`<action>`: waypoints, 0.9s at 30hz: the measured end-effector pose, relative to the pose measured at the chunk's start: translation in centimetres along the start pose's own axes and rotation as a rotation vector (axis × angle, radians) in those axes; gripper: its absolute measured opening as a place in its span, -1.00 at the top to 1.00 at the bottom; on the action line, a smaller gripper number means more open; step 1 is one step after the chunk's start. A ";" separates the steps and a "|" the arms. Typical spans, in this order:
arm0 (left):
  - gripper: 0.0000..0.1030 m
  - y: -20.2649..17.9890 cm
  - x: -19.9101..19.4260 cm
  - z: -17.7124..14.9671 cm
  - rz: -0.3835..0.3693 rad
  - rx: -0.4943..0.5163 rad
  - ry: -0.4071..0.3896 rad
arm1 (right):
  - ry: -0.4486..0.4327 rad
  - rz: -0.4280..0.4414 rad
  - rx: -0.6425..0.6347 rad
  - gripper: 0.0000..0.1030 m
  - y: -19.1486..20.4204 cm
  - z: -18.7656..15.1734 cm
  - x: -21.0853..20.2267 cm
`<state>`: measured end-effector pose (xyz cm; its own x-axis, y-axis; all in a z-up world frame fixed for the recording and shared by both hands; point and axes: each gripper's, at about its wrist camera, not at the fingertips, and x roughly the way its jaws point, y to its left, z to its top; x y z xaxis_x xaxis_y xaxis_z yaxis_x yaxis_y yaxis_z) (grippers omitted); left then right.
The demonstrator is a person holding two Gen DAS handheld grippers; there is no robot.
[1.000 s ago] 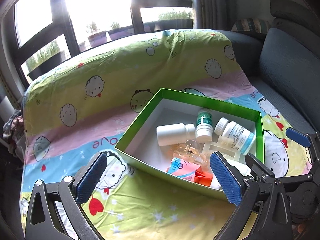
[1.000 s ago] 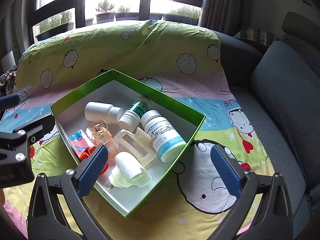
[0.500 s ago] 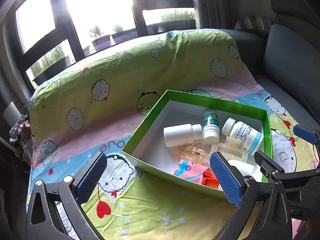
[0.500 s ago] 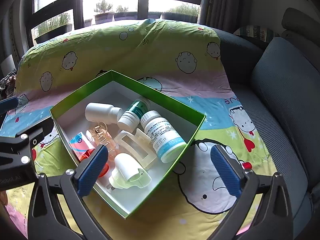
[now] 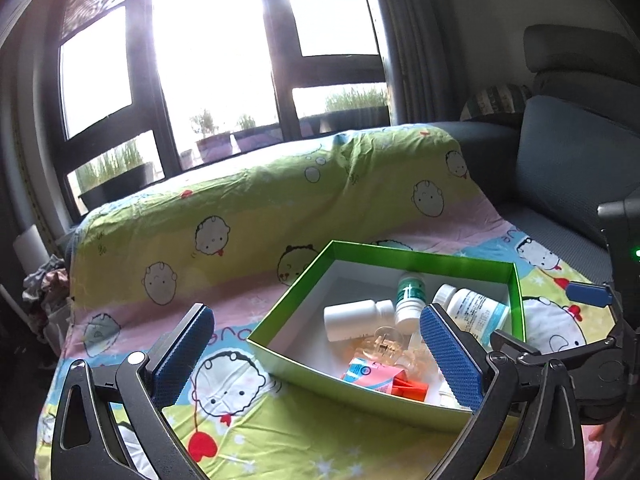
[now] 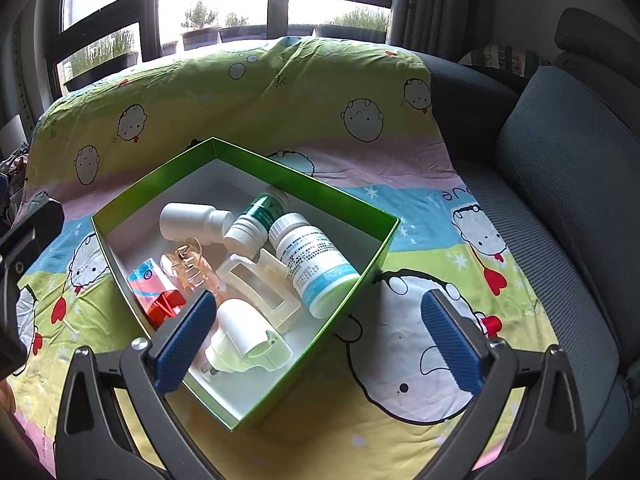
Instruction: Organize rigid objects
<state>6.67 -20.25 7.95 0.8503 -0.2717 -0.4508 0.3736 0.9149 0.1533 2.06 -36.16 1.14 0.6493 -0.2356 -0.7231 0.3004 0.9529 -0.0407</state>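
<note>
- The left gripper (image 5: pixel 316 354) is spread wide with nothing between its blue pads; it hangs above the cartoon-print sheet (image 5: pixel 248 216), near the left corner of the green box (image 5: pixel 288 310).
- The right gripper (image 6: pixel 318 334) is also wide open and empty — its left finger stands over the near inside of the green box (image 6: pixel 386 248), its right finger over the sheet (image 6: pixel 320 92) outside it.
- The box rests on the sheet, which is draped over a grey sofa (image 6: pixel 568 184); every loose item in view lies inside the box.
- At the back lie a plain white bottle (image 6: pixel 188 222), a green-labelled bottle (image 6: pixel 260 216) and a larger white bottle with a blue band (image 6: pixel 316 264), all on their sides and close together.
- In front of them are an amber hair claw (image 6: pixel 190 266), a clear rectangular hair clip (image 6: pixel 260 286) and a pink-and-blue carton with a red end (image 6: pixel 154 290).
- A pale plug-in device (image 6: pixel 244 340) lies nearest the right gripper, just beside its left pad.
- Behind the sofa a window (image 5: pixel 208 52) shows potted plants — glare washes out the glass.
</note>
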 end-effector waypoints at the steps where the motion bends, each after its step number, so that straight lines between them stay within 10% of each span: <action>1: -0.99 -0.1 -0.1 0.0 -0.005 0.000 -0.008 | 0.002 0.001 0.003 -0.99 -0.1 0.0 0.1; 27: -0.99 -2.8 -0.8 -1.5 -0.045 0.220 0.029 | 0.011 0.033 -0.013 -0.99 0.5 -0.8 -0.1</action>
<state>4.36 -22.17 6.54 0.8210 -0.2992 -0.4862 0.4855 0.8140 0.3190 1.56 -35.50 0.66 0.6508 -0.2018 -0.7319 0.2695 0.9627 -0.0258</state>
